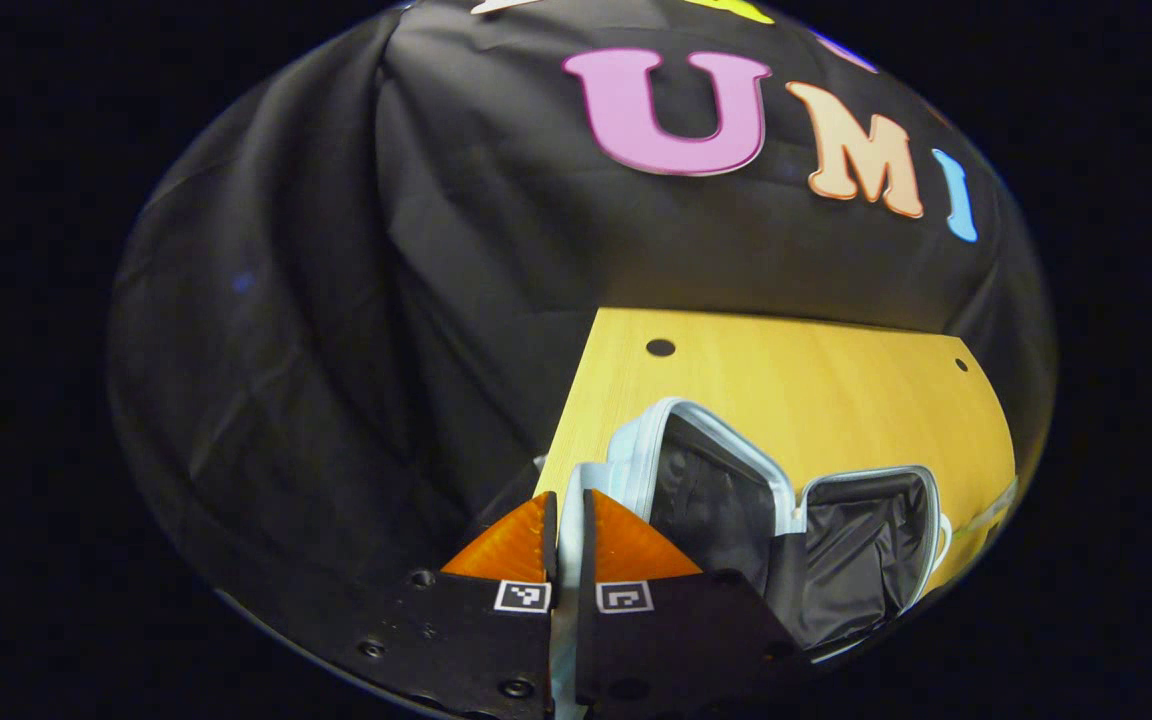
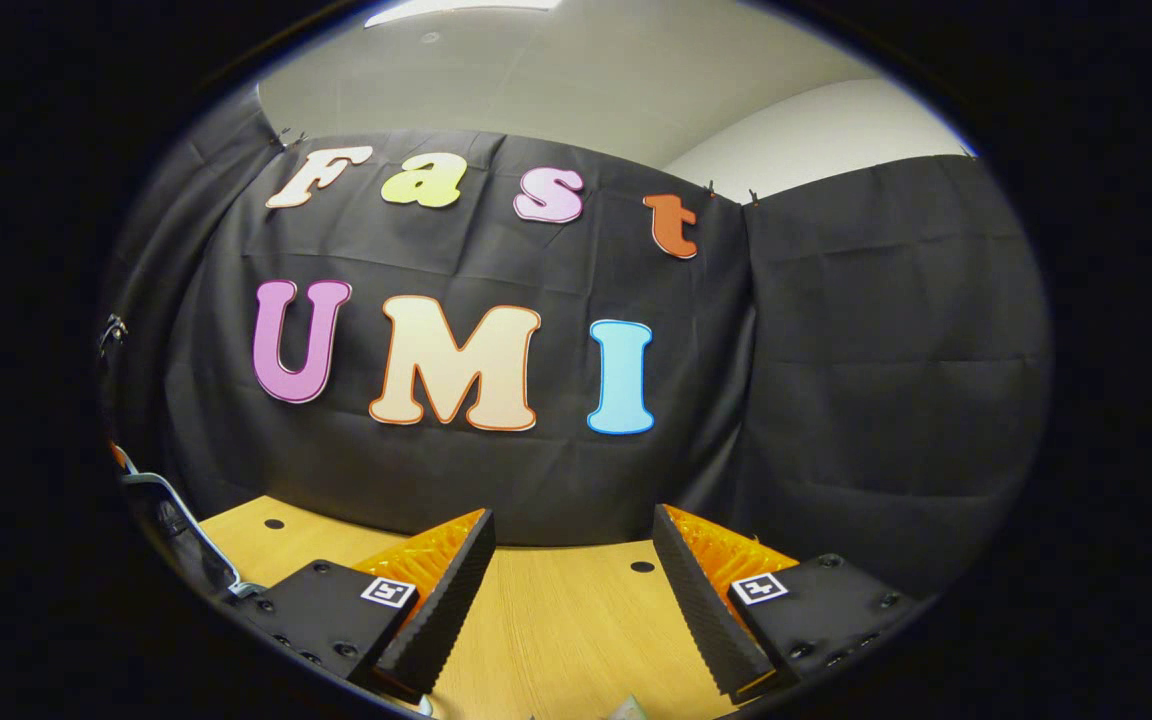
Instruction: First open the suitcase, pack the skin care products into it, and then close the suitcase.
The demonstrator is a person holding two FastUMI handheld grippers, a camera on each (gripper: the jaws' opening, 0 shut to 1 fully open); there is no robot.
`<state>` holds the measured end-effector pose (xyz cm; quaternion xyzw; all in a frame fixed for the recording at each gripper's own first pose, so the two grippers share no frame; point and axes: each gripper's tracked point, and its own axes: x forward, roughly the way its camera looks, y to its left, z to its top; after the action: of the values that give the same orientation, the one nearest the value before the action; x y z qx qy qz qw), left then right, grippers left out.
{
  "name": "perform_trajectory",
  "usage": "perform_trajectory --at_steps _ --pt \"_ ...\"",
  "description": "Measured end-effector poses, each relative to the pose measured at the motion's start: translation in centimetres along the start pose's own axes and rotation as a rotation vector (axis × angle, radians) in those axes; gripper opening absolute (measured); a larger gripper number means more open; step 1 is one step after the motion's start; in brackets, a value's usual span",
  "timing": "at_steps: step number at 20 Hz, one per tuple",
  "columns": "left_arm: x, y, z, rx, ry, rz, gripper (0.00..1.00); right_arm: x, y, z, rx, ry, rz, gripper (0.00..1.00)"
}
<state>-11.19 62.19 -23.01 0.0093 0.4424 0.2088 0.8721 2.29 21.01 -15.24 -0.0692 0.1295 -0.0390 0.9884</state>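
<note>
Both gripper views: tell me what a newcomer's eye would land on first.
In the left gripper view, the open suitcase on the yellow table shows its dark lining, and the left claw is pinched on its pale edge. In the right gripper view, the right claw stands wide open and holds nothing above the table, its orange fingers spread apart.

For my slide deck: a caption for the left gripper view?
Left tool pinching the pale rim of the open suitcase on the wooden table.
</note>
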Motion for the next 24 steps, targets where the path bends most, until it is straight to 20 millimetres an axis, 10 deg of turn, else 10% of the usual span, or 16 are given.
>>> perform_trajectory --at_steps 5,11,24 --pt "2.9 2.6 -3.1 -0.143 0.007 0.090 0.10 0.2 0.1 0.1 -0.030 -0.012 0.014 0.98" --pt "-0.1 0.6 2.9 -0.220 -0.257 0.104 0.59 0.5 -1.1 1.4 0.009 -0.070 0.069 0.99" --pt "-8.9 -28.0 6.4 -0.109 -0.424 -0.214 0.86 1.9 -9.2 -2.4 0.091 -0.009 0.175 0.99"
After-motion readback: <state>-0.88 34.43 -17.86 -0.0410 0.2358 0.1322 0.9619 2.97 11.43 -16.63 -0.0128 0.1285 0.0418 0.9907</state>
